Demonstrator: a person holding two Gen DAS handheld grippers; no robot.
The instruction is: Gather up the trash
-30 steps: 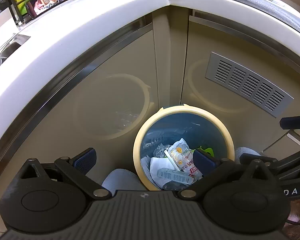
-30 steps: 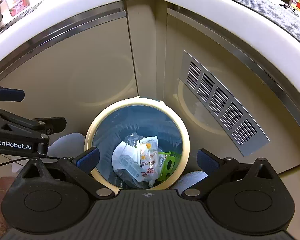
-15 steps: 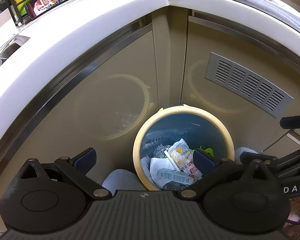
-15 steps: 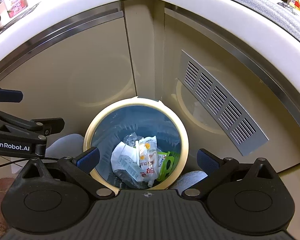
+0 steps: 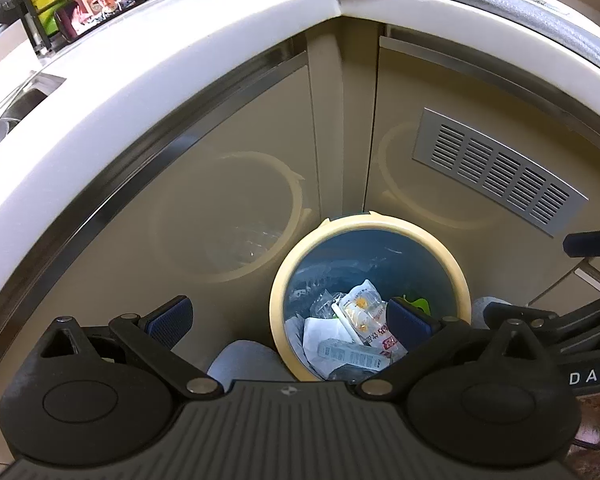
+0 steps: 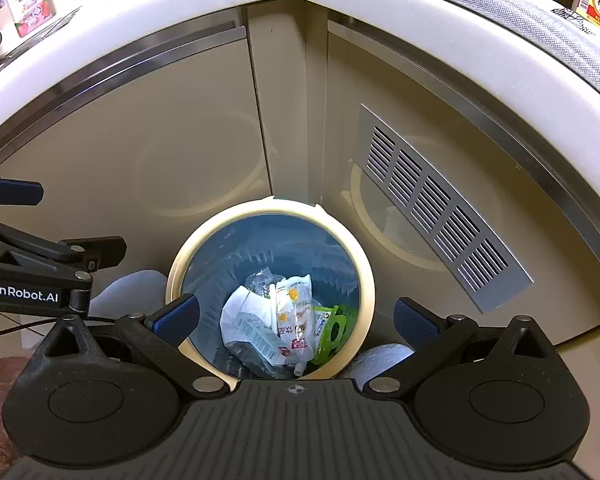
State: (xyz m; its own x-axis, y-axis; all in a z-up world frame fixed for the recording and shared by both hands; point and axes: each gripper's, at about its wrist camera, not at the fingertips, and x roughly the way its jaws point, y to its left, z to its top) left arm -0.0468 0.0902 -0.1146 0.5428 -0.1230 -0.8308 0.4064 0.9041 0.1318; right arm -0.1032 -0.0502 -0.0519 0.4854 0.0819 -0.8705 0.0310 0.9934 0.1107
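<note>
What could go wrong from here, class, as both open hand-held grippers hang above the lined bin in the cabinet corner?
1. The bin is tucked into the cabinet corner, so a reaching left hand-held gripper or right hand-held gripper might knock the doors.
2. The blue liner looks thin; a finger could snag or tear it.
3. The wrappers lie loose and could spill if the bin tips.

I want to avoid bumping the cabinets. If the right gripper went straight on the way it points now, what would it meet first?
Probably the trash bin: the right gripper, jaws open and empty, points down into its mouth, so the wrappers inside would likely come first. Depth is unclear, though.
</note>
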